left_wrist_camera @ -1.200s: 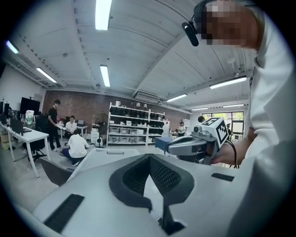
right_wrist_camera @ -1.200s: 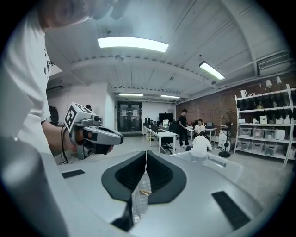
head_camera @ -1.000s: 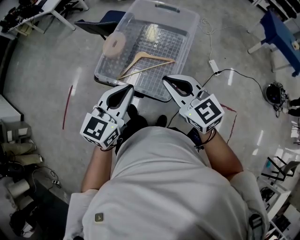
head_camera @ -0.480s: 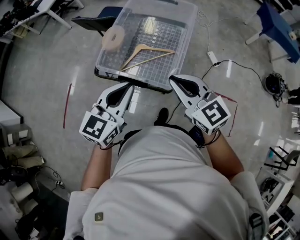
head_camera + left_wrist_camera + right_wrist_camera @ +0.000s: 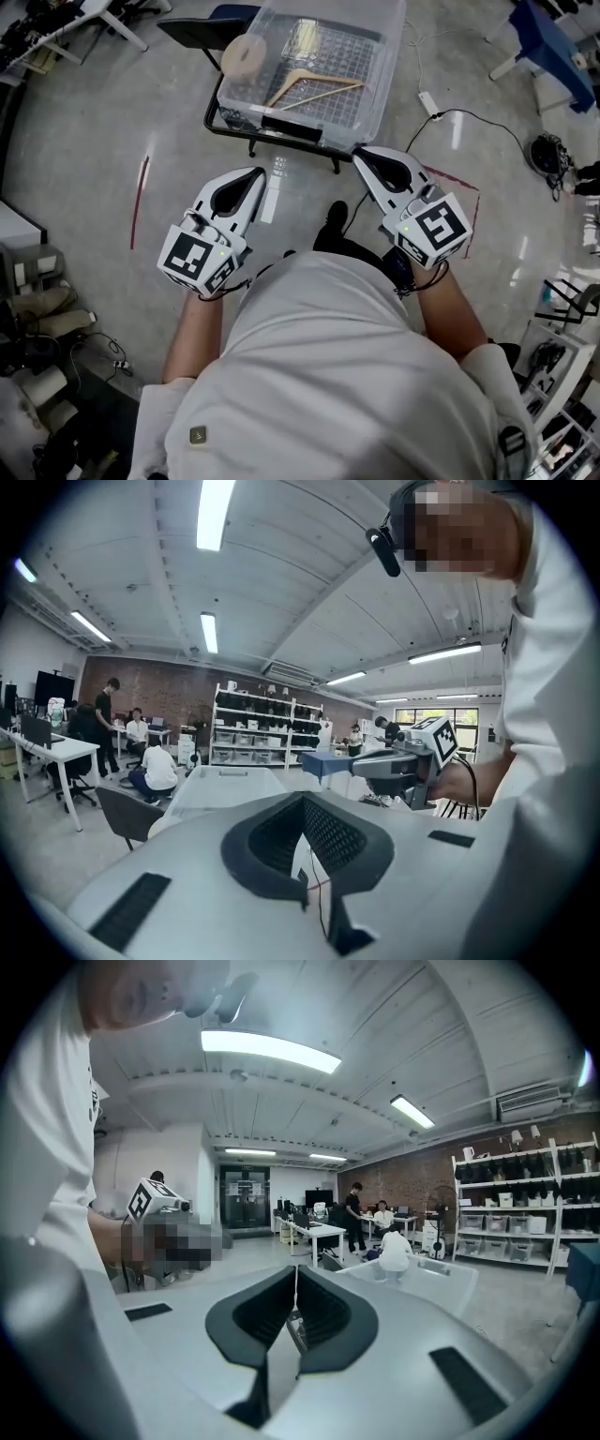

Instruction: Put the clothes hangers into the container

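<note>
Hanger (image 5: 314, 89), a wooden one, is well apart from both grippers. Close in front of the person, the left gripper (image 5: 257, 174) and the right gripper (image 5: 362, 154) are held over the floor (image 5: 94, 122), each with its jaws pressed together and nothing between them. Farther off, the clear container (image 5: 386, 84) sits on a black stand (image 5: 230, 134), with the hanger lying on its bottom beside a pale round roll (image 5: 246, 56).

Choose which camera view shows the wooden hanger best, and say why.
The head view: it looks down on the wooden hanger lying inside the clear container. Both gripper views show only the container's outside, side-on; the hanger cannot be seen there.
</note>
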`<control>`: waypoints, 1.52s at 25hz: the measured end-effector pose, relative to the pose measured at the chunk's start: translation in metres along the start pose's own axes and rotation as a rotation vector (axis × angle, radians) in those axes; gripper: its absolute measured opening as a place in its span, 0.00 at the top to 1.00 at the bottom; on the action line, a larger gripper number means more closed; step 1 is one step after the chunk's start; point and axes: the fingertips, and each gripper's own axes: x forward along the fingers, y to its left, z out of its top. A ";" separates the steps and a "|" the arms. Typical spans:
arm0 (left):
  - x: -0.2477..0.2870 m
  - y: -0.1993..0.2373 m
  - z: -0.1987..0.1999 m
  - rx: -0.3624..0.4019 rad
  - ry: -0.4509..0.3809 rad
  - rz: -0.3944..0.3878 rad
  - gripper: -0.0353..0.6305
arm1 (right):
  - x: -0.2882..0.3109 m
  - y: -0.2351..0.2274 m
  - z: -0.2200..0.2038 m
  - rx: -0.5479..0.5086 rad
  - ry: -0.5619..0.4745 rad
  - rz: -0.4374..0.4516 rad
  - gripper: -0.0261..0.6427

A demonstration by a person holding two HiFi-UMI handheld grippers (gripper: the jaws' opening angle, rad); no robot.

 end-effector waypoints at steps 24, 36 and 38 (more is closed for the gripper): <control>-0.160 -0.041 -0.042 -0.003 -0.035 -0.060 0.92 | -0.054 0.175 -0.015 -0.025 0.024 -0.081 0.93; -0.147 -0.072 -0.043 0.003 -0.055 -0.056 0.92 | -0.084 0.188 -0.026 -0.043 0.018 -0.040 0.93; -0.145 -0.084 -0.042 0.006 -0.056 -0.051 0.92 | -0.095 0.188 -0.028 -0.036 0.012 -0.037 0.93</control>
